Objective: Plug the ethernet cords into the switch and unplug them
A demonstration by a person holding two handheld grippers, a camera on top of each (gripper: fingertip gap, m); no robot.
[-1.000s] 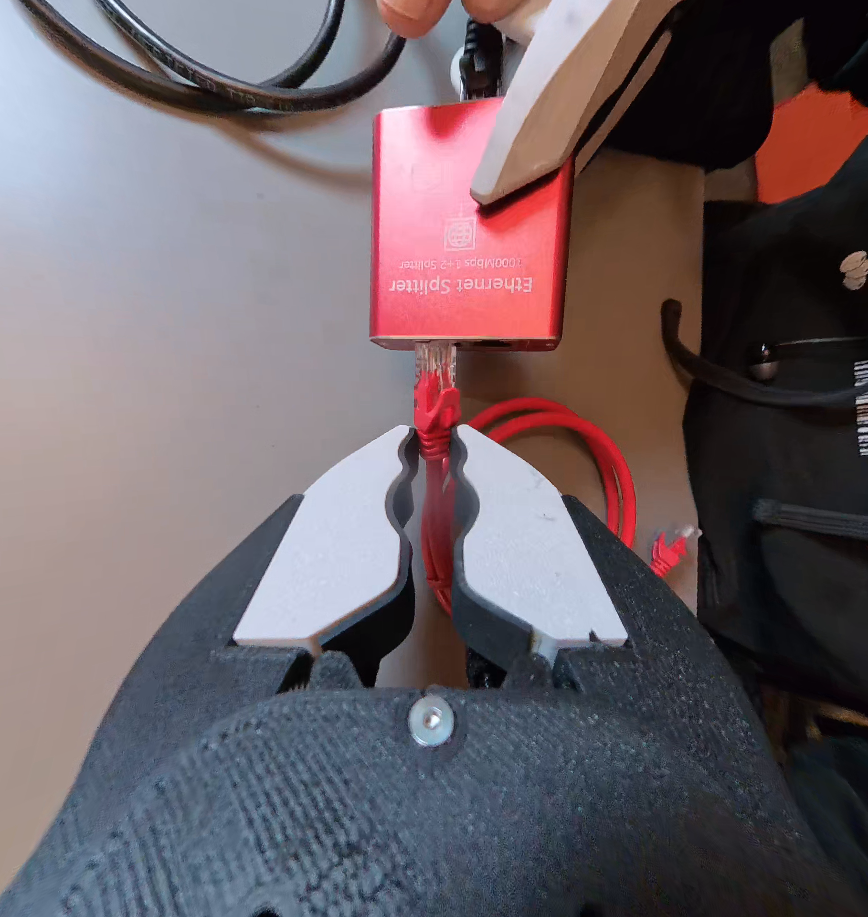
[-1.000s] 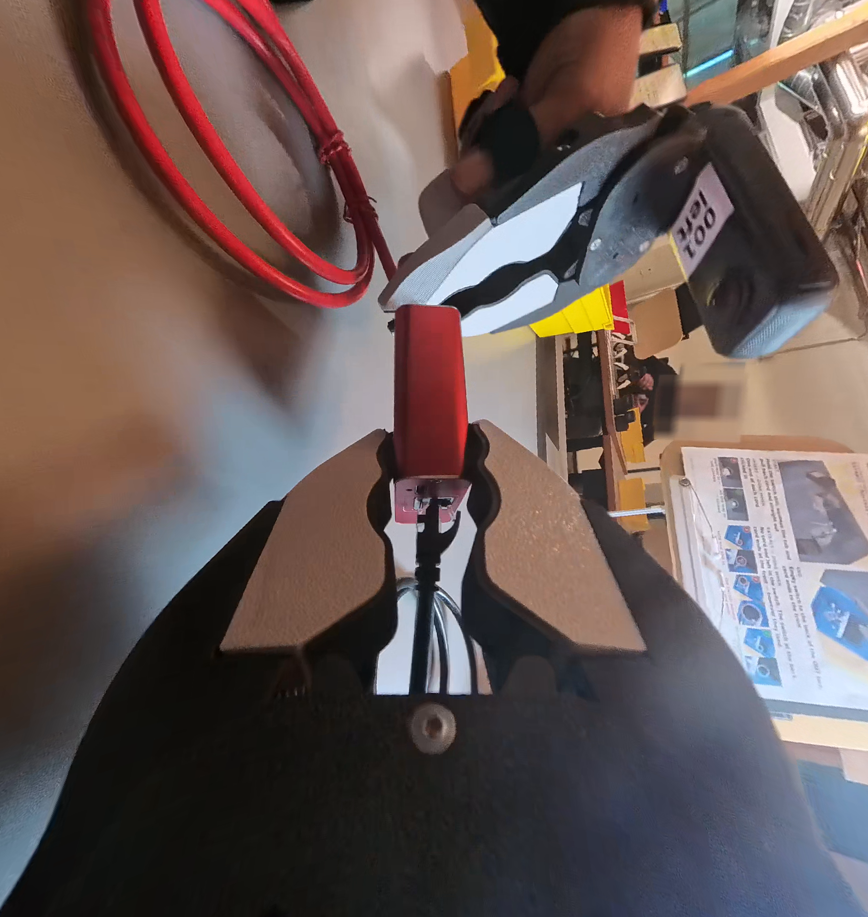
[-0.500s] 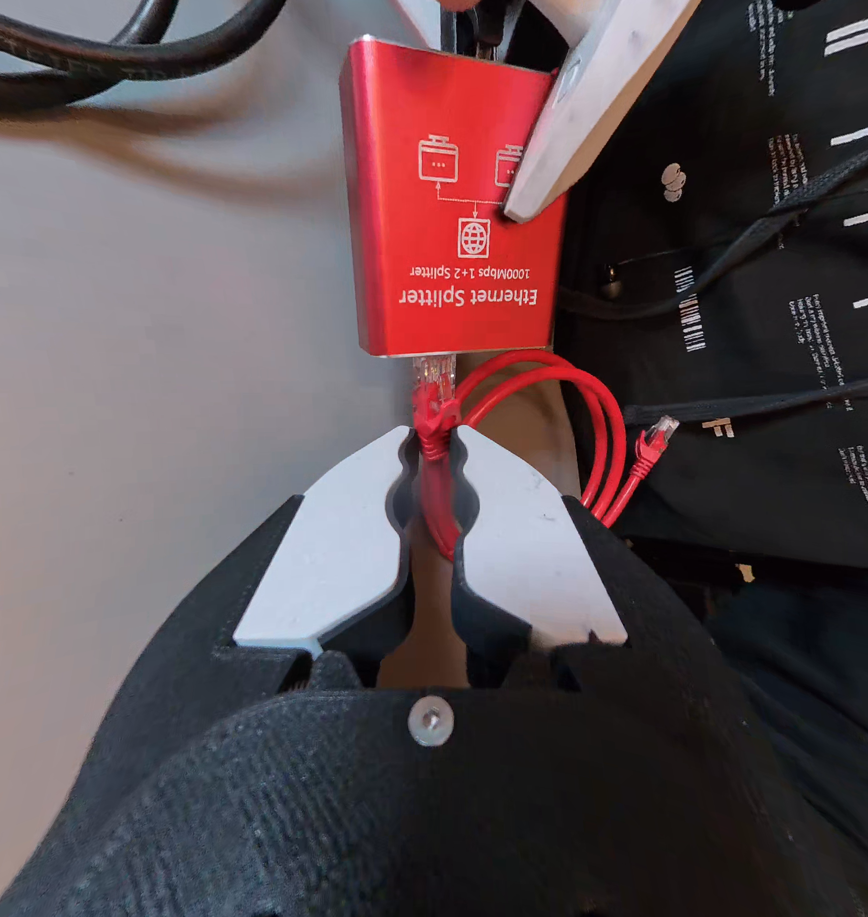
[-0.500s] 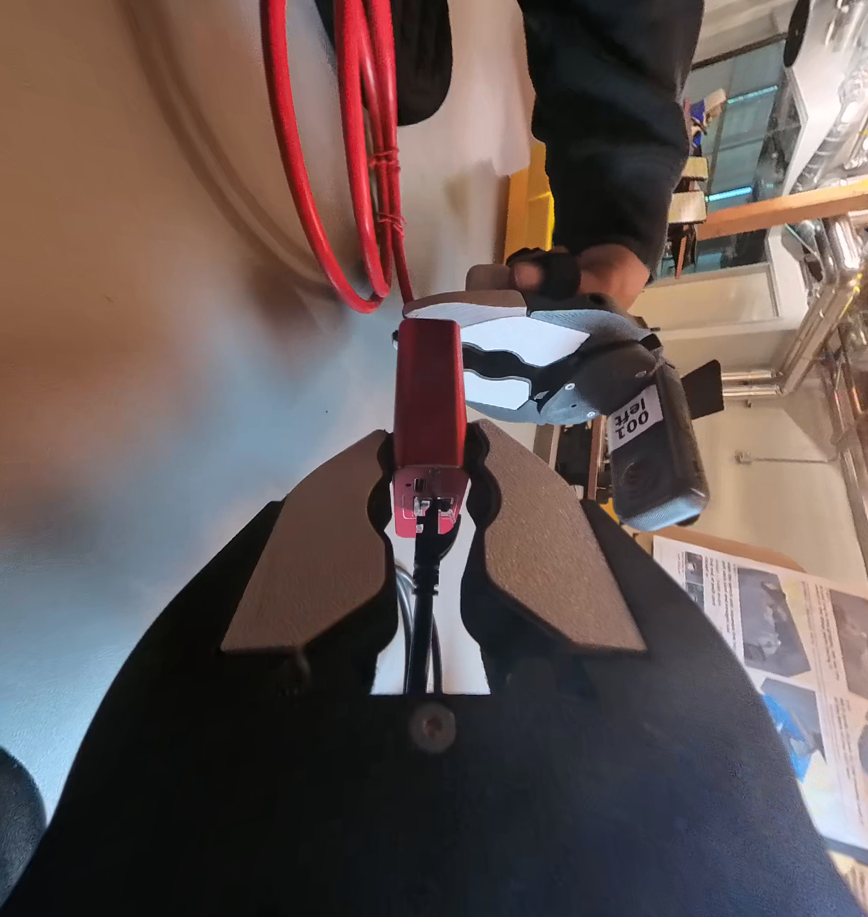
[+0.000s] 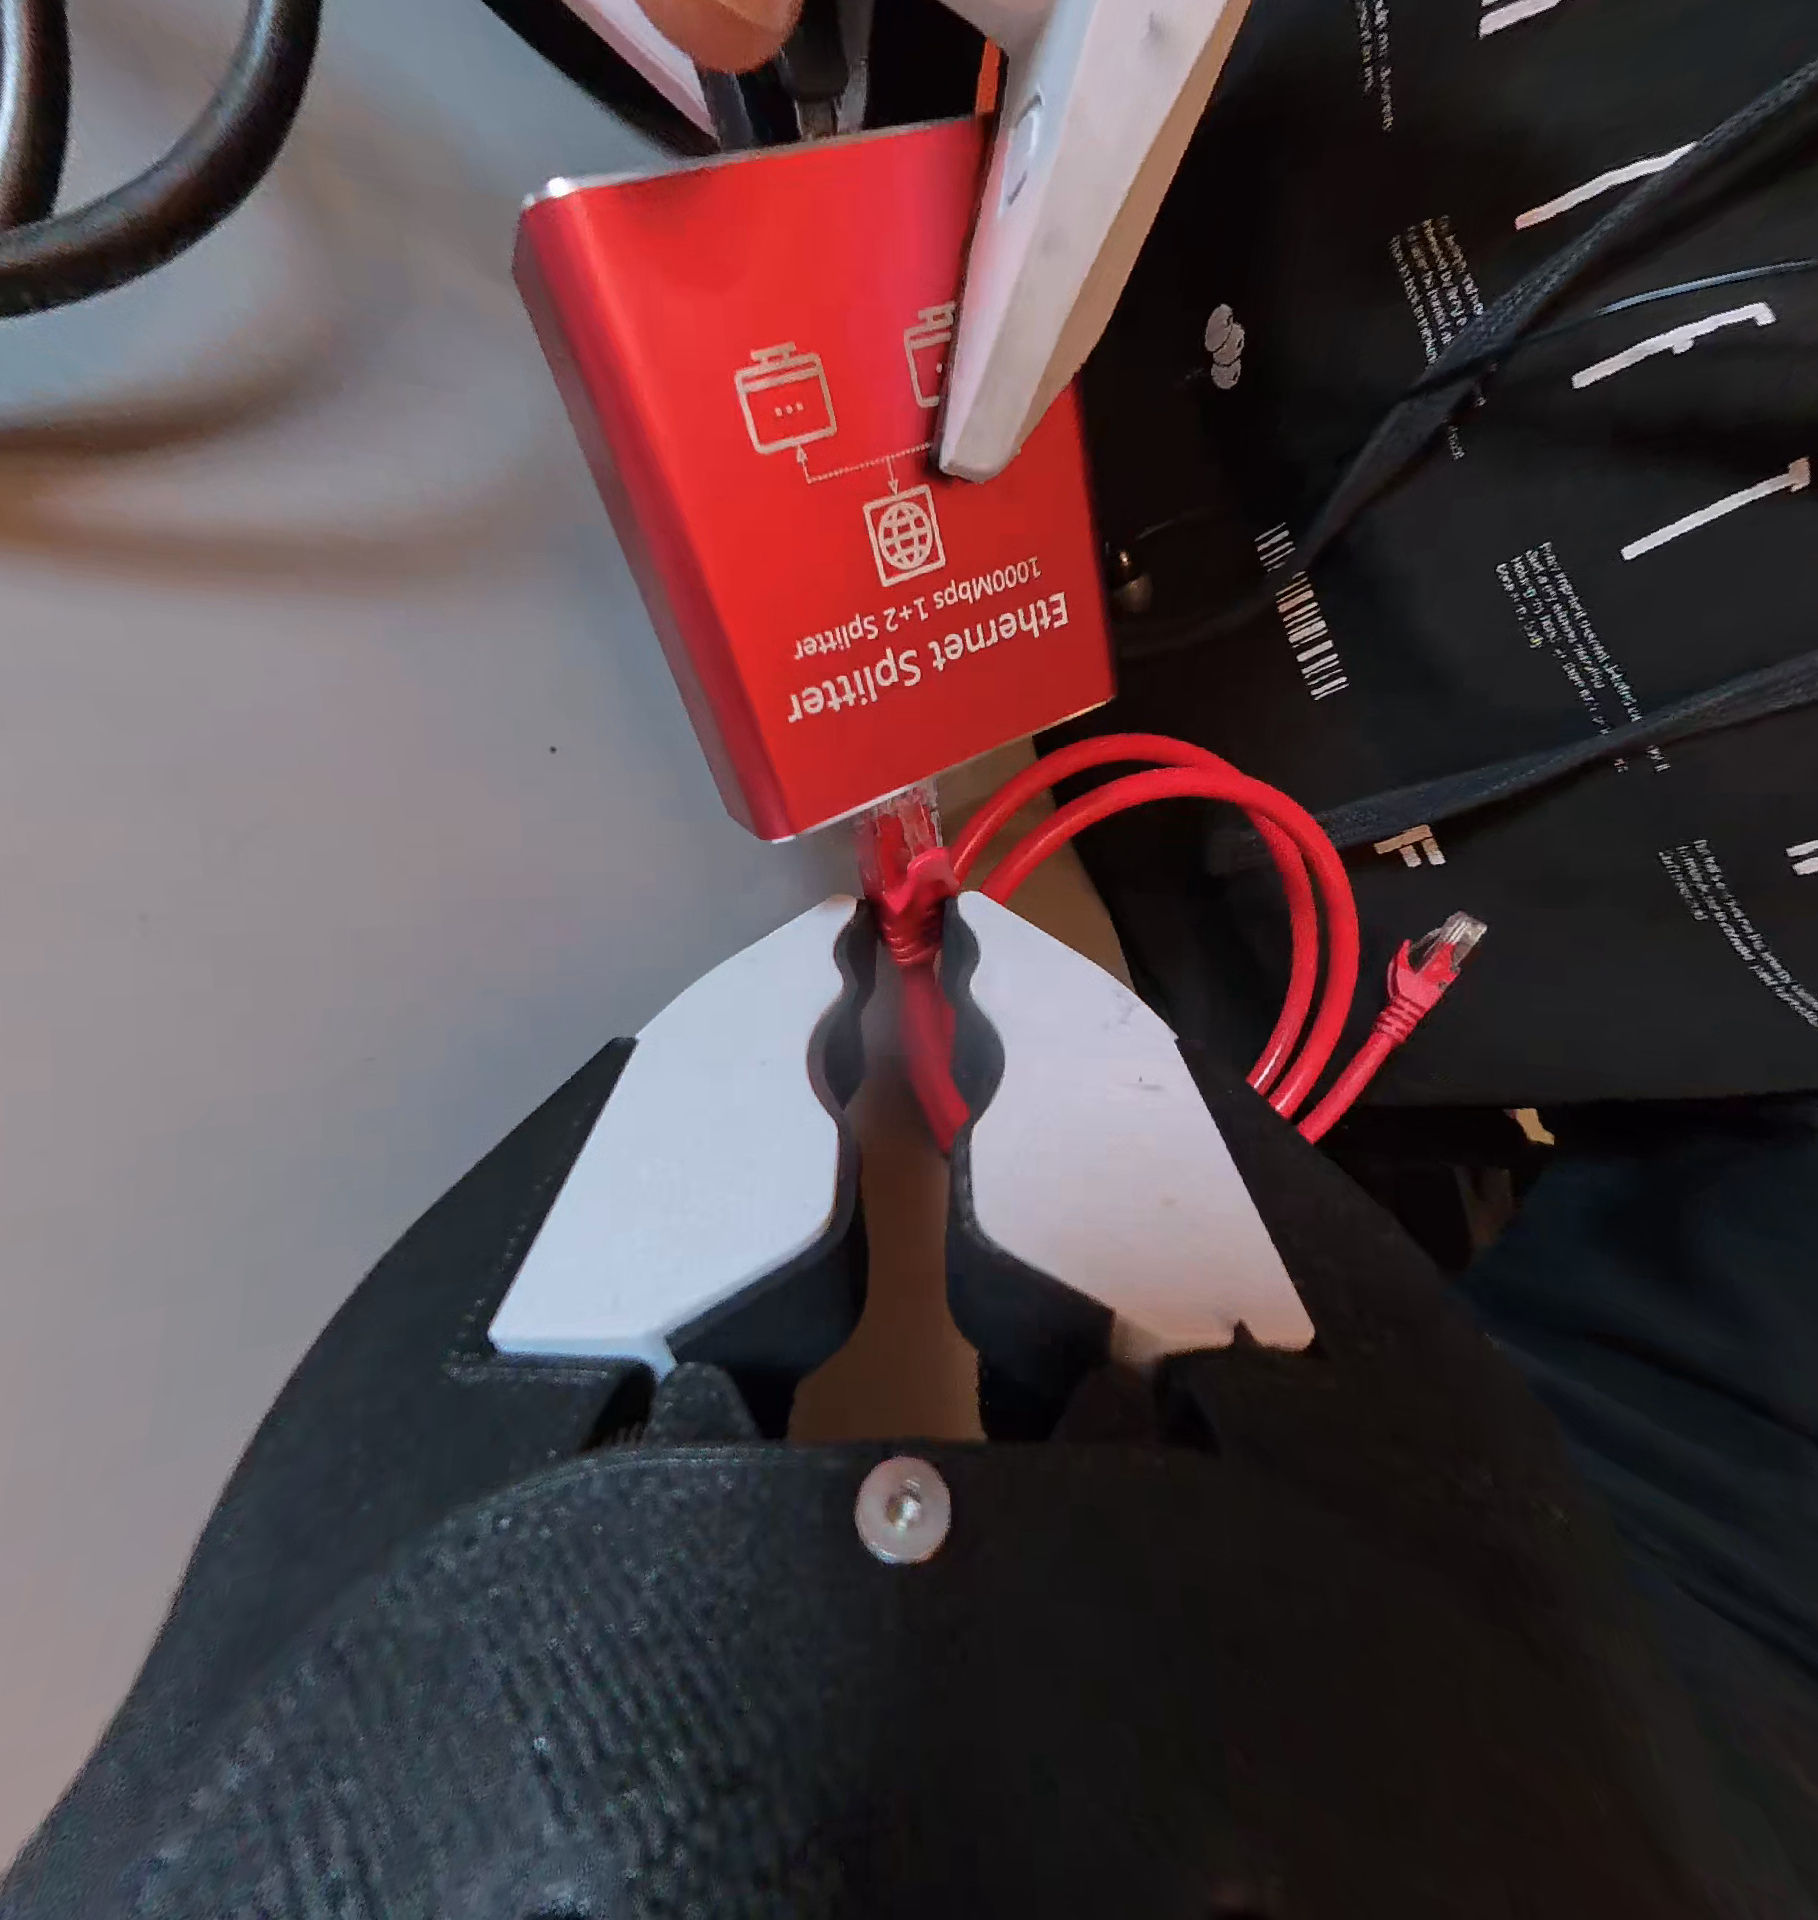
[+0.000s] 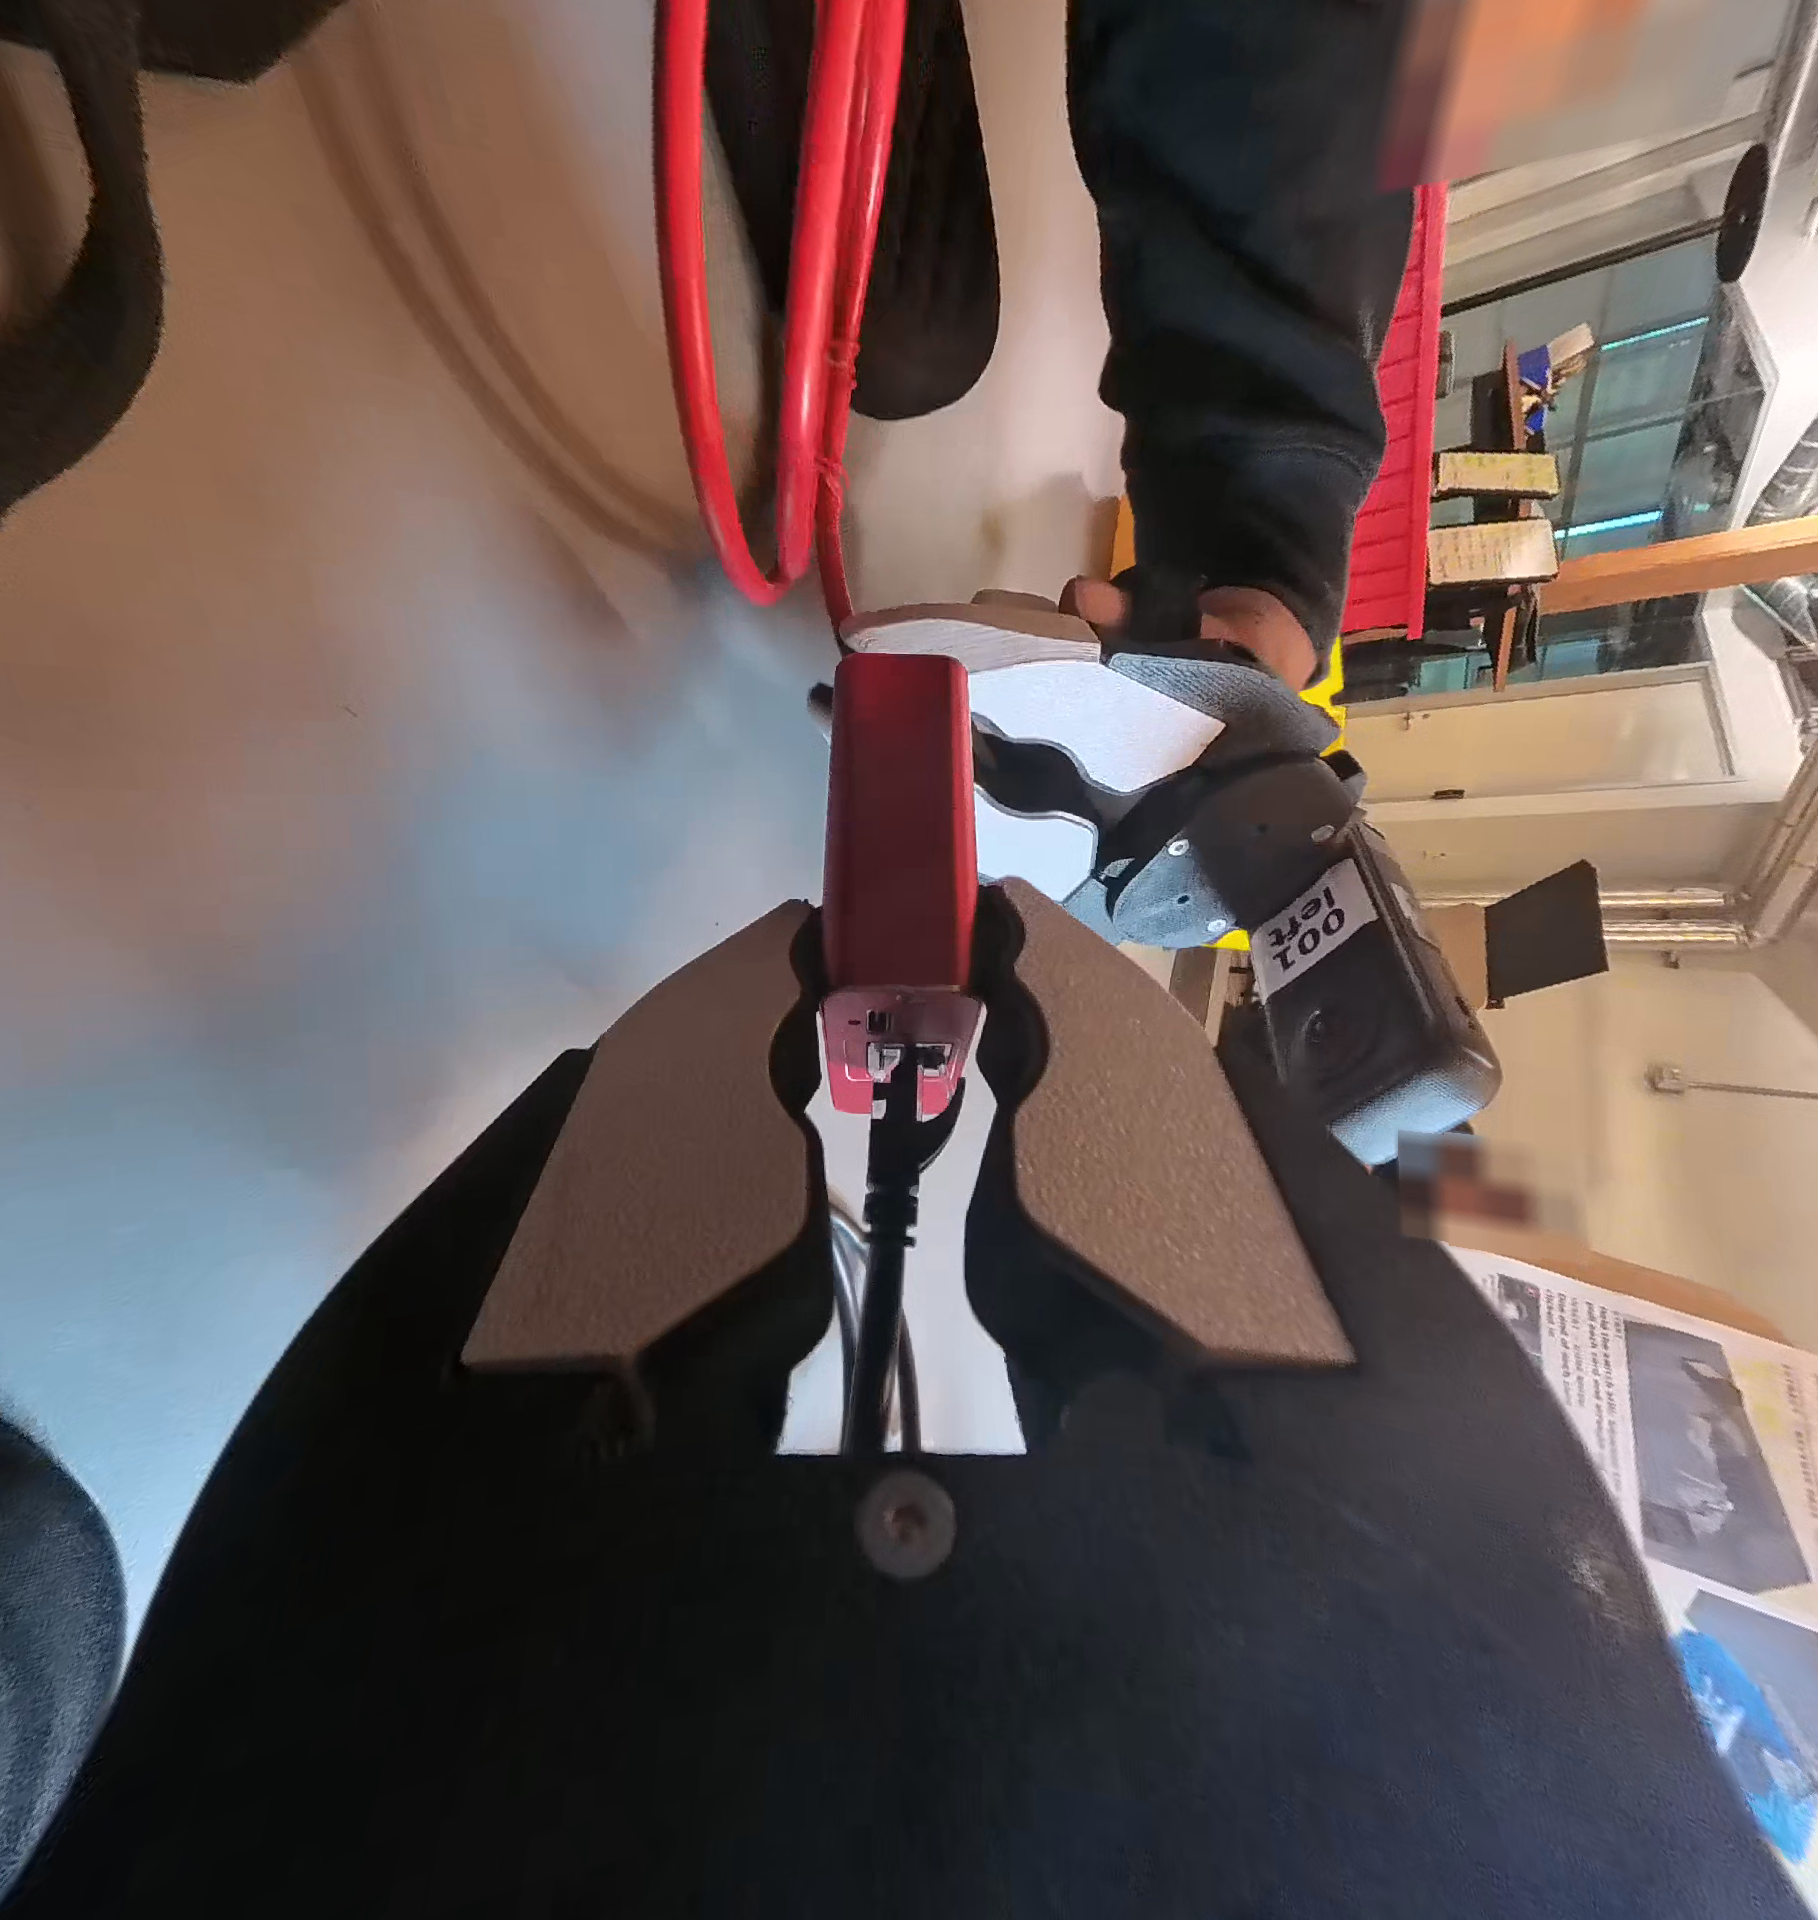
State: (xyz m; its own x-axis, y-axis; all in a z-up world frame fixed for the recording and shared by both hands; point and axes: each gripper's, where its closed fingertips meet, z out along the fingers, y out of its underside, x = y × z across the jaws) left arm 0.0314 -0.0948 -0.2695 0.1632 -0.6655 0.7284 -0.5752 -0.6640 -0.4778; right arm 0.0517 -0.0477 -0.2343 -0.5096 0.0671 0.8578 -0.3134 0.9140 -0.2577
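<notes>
So right now my right gripper (image 6: 900, 935) has its jaws clamped on the flat red metal switch box (image 5: 832, 488), held up off the pale counter (image 5: 261, 831). My left gripper (image 5: 910, 914) is squeezed narrow on the boot of the thin red ethernet cord (image 5: 1289, 883), plug seated in the near port as far as I can tell. A black cable (image 6: 879, 1278) sits plugged in the other end. The red cord's second plug (image 5: 1430, 951) dangles free, so I'd say unplugging is all left.
</notes>
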